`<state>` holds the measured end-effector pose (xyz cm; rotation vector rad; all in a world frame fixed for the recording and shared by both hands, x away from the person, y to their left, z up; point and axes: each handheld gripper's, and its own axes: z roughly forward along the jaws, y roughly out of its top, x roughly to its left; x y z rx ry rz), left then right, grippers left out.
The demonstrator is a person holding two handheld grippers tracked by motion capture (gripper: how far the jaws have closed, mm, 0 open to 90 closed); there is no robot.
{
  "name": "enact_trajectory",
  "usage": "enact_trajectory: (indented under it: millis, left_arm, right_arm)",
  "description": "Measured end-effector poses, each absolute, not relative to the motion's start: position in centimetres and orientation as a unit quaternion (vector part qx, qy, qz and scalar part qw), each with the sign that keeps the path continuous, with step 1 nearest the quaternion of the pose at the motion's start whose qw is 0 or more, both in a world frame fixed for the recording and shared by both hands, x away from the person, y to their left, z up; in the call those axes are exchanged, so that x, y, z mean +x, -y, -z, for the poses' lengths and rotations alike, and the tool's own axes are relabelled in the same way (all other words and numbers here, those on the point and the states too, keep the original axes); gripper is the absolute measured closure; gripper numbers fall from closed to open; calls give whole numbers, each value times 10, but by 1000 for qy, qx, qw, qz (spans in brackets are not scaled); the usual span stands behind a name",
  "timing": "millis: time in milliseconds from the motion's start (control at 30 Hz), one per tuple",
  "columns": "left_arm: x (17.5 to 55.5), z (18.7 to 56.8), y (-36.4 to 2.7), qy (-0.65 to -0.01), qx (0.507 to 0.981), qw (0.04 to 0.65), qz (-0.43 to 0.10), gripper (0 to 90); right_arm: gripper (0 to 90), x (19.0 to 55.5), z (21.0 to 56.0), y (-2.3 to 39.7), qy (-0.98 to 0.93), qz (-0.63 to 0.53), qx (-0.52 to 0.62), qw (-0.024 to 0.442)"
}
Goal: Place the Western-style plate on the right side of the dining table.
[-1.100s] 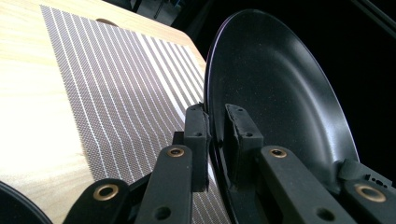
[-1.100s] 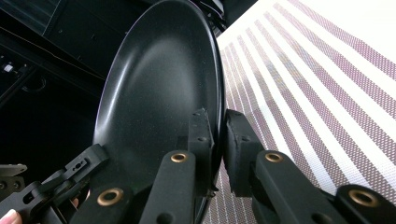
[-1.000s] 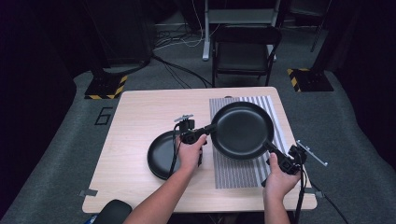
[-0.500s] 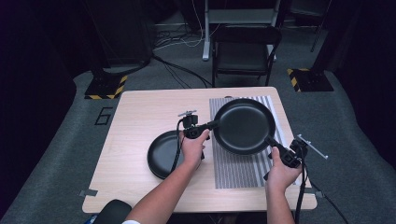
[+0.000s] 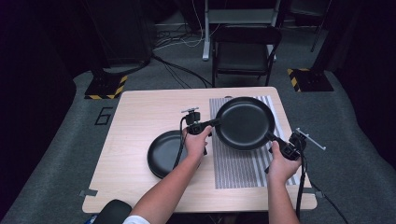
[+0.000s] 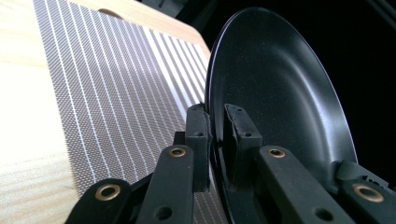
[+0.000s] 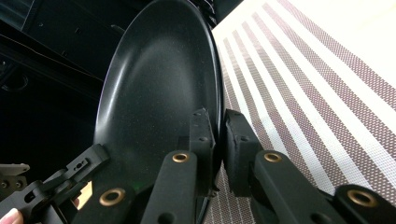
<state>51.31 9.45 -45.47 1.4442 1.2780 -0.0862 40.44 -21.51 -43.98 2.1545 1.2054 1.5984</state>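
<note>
A large black plate (image 5: 244, 122) hangs level above the striped placemat (image 5: 243, 170), held at two opposite points of its rim. My left gripper (image 5: 214, 124) is shut on the plate's left rim; in the left gripper view its jaws (image 6: 215, 119) clamp the thin edge of the plate (image 6: 280, 88). My right gripper (image 5: 272, 136) is shut on the near right rim, and in the right gripper view its jaws (image 7: 217, 126) pinch the edge of the plate (image 7: 154, 93). A smaller black plate (image 5: 163, 154) lies flat on the wooden table (image 5: 140, 112), left of the placemat.
A black folding chair (image 5: 245, 51) stands beyond the table's far edge. Cables trail from both grippers along the person's forearms. The placemat (image 6: 116, 84) runs to the far right corner of the table, with bare wood to its left.
Both hands have carried the large plate a little farther from the person, along the placemat. The grips on its rim are unchanged, and the small plate has stayed put.
</note>
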Motion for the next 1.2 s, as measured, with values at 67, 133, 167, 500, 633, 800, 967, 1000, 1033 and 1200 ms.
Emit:
enact_trajectory:
  millis: [67,133,167,500,633,800,967,1000,1033,1200]
  left_arm:
    - [516,457,-93,-548,616,565,37,811]
    - [519,460,-92,-548,619,562,37,811]
    - [519,460,-92,-549,619,561,38,811]
    - [529,473,-88,-562,624,541,40,810]
    - [531,479,-87,-566,625,535,45,809]
    - [533,482,-83,-567,631,528,46,811]
    - [534,488,-79,-575,634,516,45,809]
    - [534,488,-78,-576,633,515,46,809]
    - [534,489,-78,-577,634,514,47,809]
    - [535,496,-73,-581,636,506,47,808]
  right_arm:
    - [828,408,444,217,-407,-539,731,96]
    - [828,410,447,218,-407,-536,734,91]
    - [828,411,449,219,-408,-536,734,90]
    - [829,423,464,223,-405,-525,746,67]
    - [829,425,468,224,-407,-517,750,66]
    - [828,427,475,228,-402,-514,756,56]
    - [829,427,481,231,-401,-507,761,51]
    - [828,428,483,231,-399,-507,763,50]
    - [828,428,483,231,-399,-506,763,48]
    - [828,427,491,235,-398,-500,768,46]
